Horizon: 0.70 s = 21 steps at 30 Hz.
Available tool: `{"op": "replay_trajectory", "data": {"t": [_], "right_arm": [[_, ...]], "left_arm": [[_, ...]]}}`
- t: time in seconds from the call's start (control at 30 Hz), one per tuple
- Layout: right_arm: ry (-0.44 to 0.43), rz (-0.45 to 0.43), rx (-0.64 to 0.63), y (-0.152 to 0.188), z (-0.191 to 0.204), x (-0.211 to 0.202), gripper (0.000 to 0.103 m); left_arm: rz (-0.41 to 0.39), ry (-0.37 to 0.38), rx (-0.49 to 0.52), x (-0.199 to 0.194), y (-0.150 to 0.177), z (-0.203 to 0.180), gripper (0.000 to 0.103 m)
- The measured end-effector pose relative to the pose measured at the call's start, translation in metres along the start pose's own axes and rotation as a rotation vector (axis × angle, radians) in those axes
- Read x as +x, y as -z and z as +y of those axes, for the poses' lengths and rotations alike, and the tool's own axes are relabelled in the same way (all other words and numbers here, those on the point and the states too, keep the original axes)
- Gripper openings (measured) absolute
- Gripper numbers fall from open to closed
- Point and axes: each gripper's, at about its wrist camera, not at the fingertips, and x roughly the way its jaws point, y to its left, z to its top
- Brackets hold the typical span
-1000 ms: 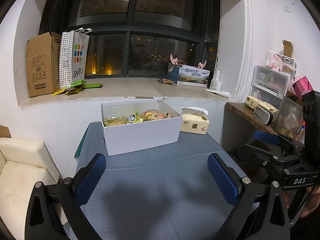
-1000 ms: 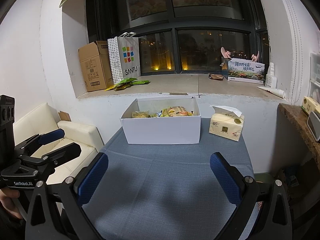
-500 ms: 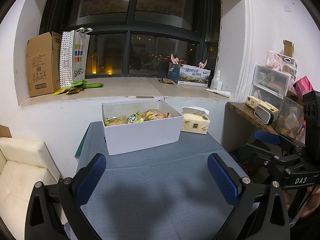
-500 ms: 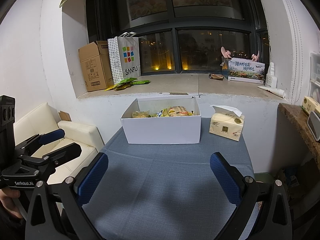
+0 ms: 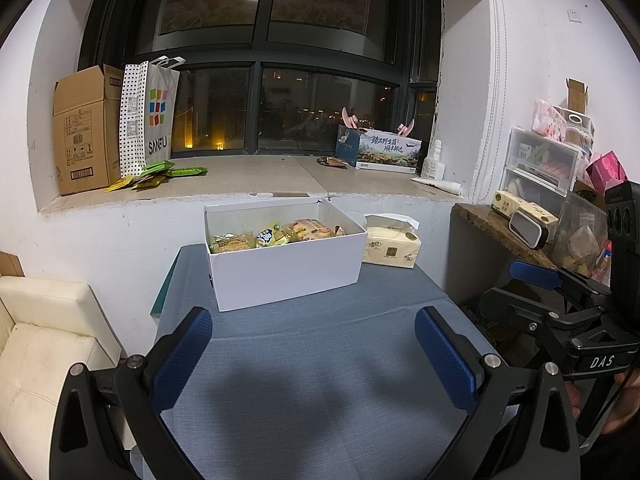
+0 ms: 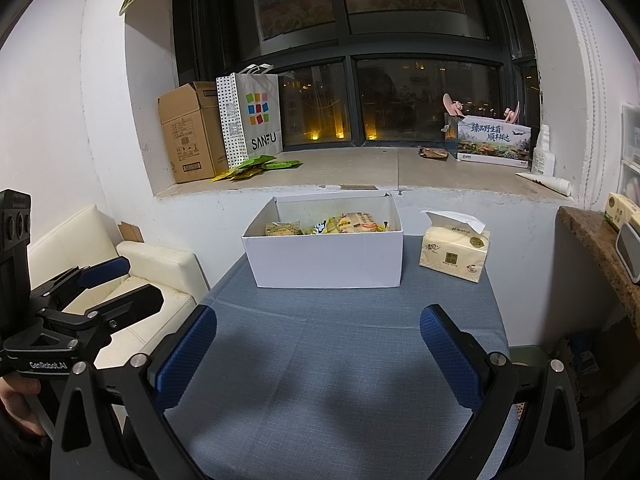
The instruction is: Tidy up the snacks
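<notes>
White box [image 5: 286, 276] on the table [image 5: 320, 380] holds the snacks [image 5: 276, 234]; both grippers, left [image 5: 314, 354] and right [image 6: 318, 354], hover gaping, empty. Sorted or awaiting sorting: undecidable.

Tissue pack [image 6: 454, 254] on blue table [image 6: 340, 344]; cardboard box [image 5: 86, 128] on sill.

Left gripper [image 5: 312, 350] is hanging over the blue table [image 5: 320, 380], fingers spread wide with nothing between them. White box [image 5: 286, 266] is sitting at 12 o'clock, snack packets [image 5: 276, 234] lying inside. Tissue pack [image 5: 391, 247] is resting just beside the box at 1 o'clock. Right gripper [image 5: 516, 284] is showing at 3 o'clock, off the table edge, fingers apart.
</notes>
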Motion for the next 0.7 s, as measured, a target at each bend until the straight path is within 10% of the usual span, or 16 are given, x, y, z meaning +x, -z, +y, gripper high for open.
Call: {"op": "replay_trajectory", "data": {"t": [0.7], "right_arm": [[-0.005,0.002,-0.002,0.0004,0.0005,0.0008,0.103]], "left_arm": [[0.004,0.000,0.006,0.0000,0.0001,0.0002,0.103]]}}
